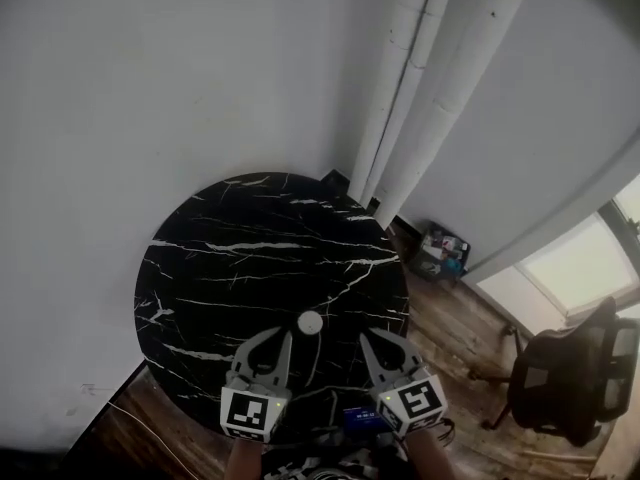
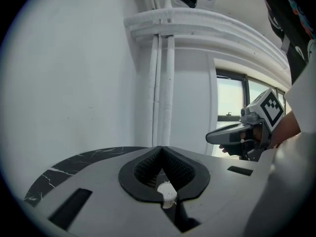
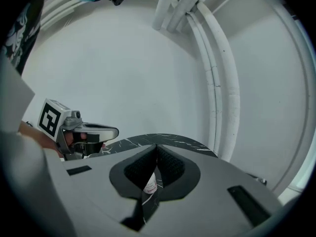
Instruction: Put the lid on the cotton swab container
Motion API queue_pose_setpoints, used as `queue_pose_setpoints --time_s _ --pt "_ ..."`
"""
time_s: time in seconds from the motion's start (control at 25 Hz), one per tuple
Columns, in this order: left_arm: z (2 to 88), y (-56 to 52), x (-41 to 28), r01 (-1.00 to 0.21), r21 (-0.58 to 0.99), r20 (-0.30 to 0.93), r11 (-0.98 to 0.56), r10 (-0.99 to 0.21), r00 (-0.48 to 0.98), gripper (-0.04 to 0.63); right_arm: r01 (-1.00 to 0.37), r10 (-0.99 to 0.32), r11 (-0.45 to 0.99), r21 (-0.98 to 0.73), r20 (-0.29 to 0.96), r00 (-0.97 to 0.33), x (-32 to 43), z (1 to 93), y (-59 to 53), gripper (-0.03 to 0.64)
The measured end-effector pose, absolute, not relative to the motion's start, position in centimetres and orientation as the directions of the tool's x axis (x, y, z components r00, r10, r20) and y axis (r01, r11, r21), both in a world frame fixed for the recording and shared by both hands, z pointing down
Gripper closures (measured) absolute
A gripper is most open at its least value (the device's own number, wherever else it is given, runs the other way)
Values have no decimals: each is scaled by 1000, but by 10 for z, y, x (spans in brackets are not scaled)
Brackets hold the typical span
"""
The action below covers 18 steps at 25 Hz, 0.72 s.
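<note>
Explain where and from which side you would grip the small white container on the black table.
Take the white container across its round side wall, coming in low over the near edge of the table. It looks like an upright cylinder standing alone, so opposite sides are free. The left gripper, shut, lies closest and must open first.

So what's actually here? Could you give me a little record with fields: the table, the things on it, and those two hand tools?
surface: round black marble-look table
item: small white cotton swab container, near the table's front edge
lid: cannot tell whether it is on
left gripper: jaws together, holding nothing, tips close to the container's left
right gripper: jaws together, holding nothing, to the container's right
background: white pipes in the corner, office chair
</note>
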State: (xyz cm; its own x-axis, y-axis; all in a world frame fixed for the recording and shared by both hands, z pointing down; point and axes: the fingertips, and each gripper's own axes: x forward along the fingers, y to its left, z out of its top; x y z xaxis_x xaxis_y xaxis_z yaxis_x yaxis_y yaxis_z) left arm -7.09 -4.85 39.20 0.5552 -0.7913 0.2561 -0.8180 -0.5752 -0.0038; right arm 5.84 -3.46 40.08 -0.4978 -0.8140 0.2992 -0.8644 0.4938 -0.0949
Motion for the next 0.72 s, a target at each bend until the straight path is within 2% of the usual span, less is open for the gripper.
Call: queue_pose_setpoints --time_s 0.72 --pt "336 -19 -68 -808 -49 155 -587 -804 574 583 -907 -880 419 -39 227 -416 64 346 5 600"
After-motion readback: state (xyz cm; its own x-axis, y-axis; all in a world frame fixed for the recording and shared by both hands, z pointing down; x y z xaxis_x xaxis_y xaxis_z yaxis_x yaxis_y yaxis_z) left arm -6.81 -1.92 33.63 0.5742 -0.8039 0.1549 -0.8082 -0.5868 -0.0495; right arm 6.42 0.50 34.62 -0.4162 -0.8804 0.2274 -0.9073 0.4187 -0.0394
